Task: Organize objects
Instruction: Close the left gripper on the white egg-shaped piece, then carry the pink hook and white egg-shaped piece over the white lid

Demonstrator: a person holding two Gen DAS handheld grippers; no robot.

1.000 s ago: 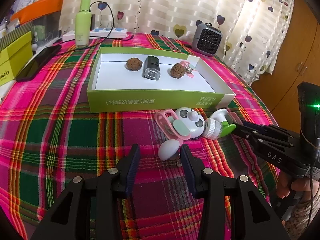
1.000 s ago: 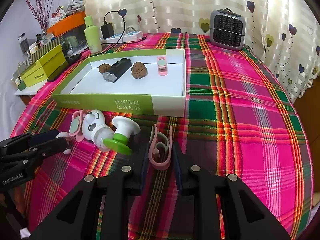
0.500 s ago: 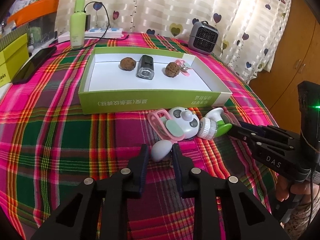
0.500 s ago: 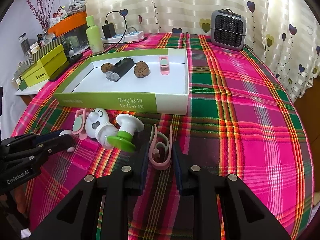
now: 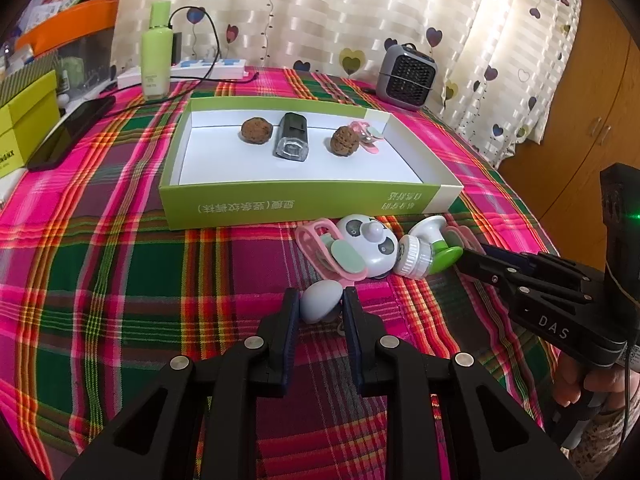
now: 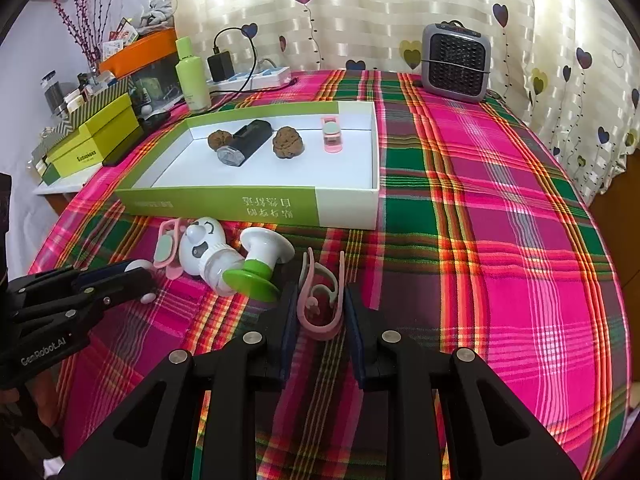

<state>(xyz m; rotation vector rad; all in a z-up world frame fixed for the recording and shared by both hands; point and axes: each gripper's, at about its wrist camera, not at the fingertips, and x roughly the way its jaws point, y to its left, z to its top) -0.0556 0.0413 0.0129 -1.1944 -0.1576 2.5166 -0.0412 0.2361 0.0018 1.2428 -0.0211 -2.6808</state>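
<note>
Now both tongs clamped: L (image 5: 320,307) on grey ear (image 5: 321,302), R (image 6: 320,303) on pink clip (image 6: 321,305).

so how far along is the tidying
Done: two walnuts, a black device and a pink clip lie in the green box. In hand: left gripper grips a grey oval piece, right gripper another pink clip. Left: the panda toy on the cloth.

In the left wrist view, the pale grey oval piece (image 5: 321,301) is partly covered by the fingers (image 5: 289,322) closing on it, so its lower end is unseen. The yellow-green box (image 5: 24,120) is cut by the left edge. The printing on the green tray (image 6: 224,201) is upside down and too small to read.
</note>
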